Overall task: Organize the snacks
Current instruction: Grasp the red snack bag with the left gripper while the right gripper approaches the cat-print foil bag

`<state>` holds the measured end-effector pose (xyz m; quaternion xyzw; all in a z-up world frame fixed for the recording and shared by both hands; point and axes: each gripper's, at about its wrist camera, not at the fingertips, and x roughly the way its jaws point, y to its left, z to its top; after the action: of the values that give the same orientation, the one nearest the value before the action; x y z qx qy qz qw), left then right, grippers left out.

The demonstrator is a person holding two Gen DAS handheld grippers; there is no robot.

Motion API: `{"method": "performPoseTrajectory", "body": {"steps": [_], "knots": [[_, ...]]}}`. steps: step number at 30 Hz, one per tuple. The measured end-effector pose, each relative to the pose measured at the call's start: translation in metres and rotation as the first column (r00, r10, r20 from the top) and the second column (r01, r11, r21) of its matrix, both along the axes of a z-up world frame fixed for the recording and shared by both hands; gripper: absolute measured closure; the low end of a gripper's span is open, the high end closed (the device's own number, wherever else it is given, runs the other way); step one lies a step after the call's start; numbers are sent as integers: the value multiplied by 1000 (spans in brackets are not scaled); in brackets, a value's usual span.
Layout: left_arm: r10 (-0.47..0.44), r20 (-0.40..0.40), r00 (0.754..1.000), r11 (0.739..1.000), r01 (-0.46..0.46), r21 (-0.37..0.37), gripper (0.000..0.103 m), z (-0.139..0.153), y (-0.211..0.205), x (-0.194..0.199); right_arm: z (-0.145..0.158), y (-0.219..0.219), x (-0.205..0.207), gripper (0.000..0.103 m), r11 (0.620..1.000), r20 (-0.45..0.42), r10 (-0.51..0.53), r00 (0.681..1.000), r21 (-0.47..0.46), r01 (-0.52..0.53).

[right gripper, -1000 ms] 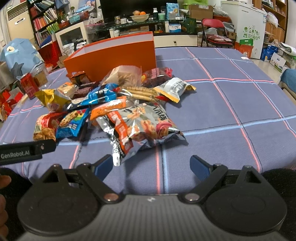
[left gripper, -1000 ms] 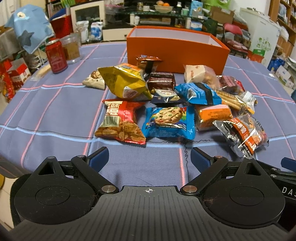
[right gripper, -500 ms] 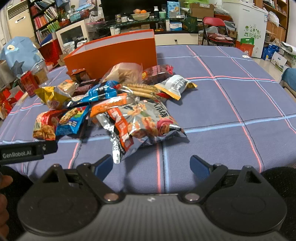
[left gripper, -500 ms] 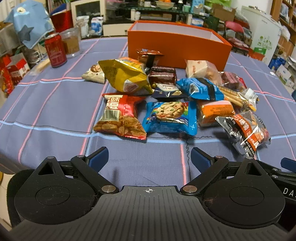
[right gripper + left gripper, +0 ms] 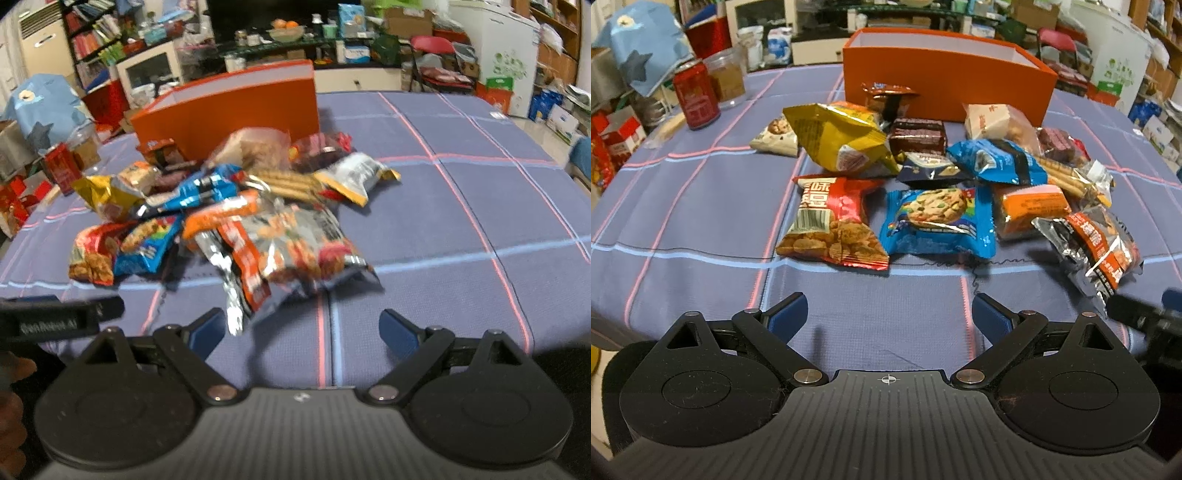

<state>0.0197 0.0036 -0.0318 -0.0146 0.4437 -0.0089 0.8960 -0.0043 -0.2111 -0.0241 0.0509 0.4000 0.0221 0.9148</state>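
With both grippers spread and empty, close left gripper (image 5: 888,317) squarely across red snack bag (image 5: 831,223), then lift to orange box (image 5: 945,88)

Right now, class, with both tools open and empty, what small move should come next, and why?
Probably ease the left tool forward to the red chip bag: it lies nearest, alone at the pile's front edge, and the orange box behind looks empty.

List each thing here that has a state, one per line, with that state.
Left hand-held gripper: open, empty.
Right hand-held gripper: open, empty.
Orange box: lid off, upright.
Red can: upright.
Cookie packet: sealed, lying flat.
Yellow bag: sealed, puffed.
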Motion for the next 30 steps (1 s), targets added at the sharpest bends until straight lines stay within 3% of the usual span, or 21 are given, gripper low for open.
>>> {"method": "performPoseTrajectory", "body": {"steps": [4,9,17,21,24,27,30], "knots": [[9,14,1000,999,-8,-45,29,4,19,7,9,5,19,11,989,64,120,991,-95,-114],[32,-11,999,996,-32,-79,29,-3,30,20,-8,17,47,11,961,55,224,973,-177,-211],[14,-59,998,998,-17,-59,29,-20,20,34,-17,-19,69,11,983,58,178,982,-58,-175],[5,-59,998,1000,-6,-27,29,-21,19,37,-15,-45,73,11,982,33,182,983,-63,-180],[3,-19,1000,999,-3,-36,29,-11,28,44,-1,-58,66,11,982,59,174,983,-90,-169],[20,29,999,999,-19,-44,29,-3,36,55,14,-60,47,11,989,126,147,981,-17,-146],[50,22,999,997,-48,-59,36,-8,42,69,5,-53,39,11,994,110,100,989,21,-103]]}}
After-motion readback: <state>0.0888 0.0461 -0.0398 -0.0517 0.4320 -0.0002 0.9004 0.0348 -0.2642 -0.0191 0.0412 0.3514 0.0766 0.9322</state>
